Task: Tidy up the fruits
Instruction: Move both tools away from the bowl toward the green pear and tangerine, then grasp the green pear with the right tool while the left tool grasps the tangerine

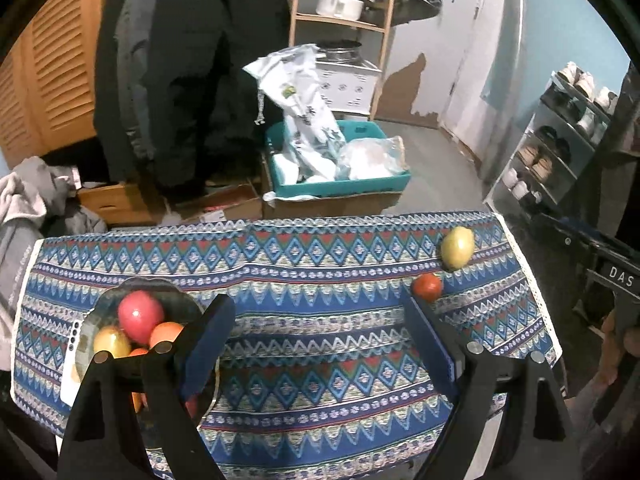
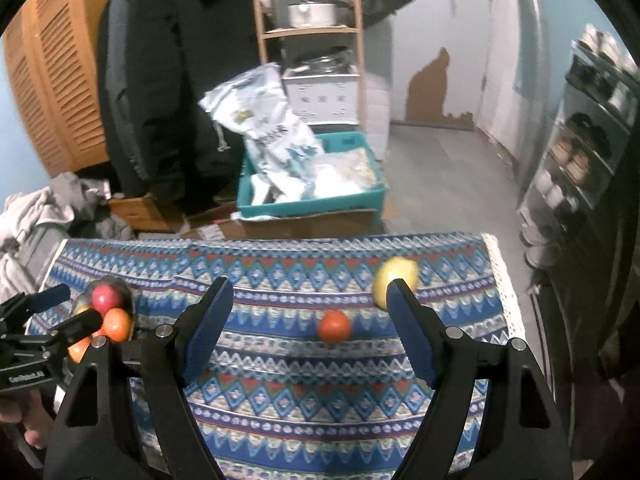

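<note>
A dark bowl [image 1: 188,304] at the table's left holds a red apple [image 1: 140,314], a yellow fruit [image 1: 110,342] and orange fruits [image 1: 166,332]. A yellow lemon [image 1: 457,247] and a small red-orange fruit [image 1: 427,286] lie loose at the table's far right. My left gripper [image 1: 318,308] is open and empty above the cloth, its left finger in front of the bowl. My right gripper [image 2: 310,292] is open and empty; the red-orange fruit [image 2: 334,326] lies between its fingers, farther out, and the lemon [image 2: 394,280] sits behind its right fingertip. The bowl [image 2: 128,300] also shows at the left there.
A blue patterned cloth [image 1: 320,380] covers the small table. Beyond it stand a teal crate [image 1: 340,188] with bags on cardboard boxes, a wooden shelf [image 1: 340,20], hanging dark coats [image 1: 180,80] and a shoe rack [image 1: 560,148] at the right. Grey clothes [image 1: 24,200] lie at the left.
</note>
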Motion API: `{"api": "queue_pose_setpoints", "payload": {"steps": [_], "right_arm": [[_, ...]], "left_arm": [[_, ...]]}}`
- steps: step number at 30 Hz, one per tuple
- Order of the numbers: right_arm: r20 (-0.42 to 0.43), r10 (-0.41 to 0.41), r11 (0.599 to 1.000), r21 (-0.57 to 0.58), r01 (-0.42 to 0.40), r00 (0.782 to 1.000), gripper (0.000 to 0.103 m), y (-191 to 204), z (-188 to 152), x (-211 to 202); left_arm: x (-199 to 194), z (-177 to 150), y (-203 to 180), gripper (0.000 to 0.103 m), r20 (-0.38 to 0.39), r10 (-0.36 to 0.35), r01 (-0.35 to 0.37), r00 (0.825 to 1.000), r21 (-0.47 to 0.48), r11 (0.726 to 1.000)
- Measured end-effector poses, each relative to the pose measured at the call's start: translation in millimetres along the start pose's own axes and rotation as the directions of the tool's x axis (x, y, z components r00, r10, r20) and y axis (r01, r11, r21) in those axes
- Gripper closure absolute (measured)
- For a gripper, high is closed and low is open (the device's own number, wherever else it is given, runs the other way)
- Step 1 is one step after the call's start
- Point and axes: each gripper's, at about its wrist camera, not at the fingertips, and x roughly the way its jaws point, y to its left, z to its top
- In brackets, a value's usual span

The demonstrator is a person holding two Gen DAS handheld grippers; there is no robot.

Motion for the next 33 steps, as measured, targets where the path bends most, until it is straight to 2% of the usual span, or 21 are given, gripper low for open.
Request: {"api": "queue_pose_setpoints", "payload": {"steps": [11,20,23,29,33], "right_arm": [[-0.041,-0.054,0.996,0.062,0.056,0.998,0.024,-44,-13,13],[-0.133,-0.036,0.995,0.092,0.049,0.991,0.024,-71,-13,50],[-0.174,-0.019,0.994,0.103,0.037,0.985,0.024,-77,-8,69],[-0.281,-0.023,0.994,0.094,0.051,0.96,0.024,-93,3,118],[-0.333,0.003,0.991,0.128,0.042,0.943,0.024,-108,8,156]], "left_arm": [[24,7,-37,0.015,-0.039,-0.03,0.033,0.999,0.059,0.998],[63,24,-57,0.015,-0.104,-0.035,0.043,0.994,0.081,0.996],[82,32,-59,0.015,-0.129,-0.038,0.047,0.991,0.068,0.997],[118,48,-57,0.015,-0.162,-0.038,0.046,0.986,0.046,0.998],[149,59,-54,0.015,-0.194,-0.024,0.033,0.981,0.042,0.999]]}}
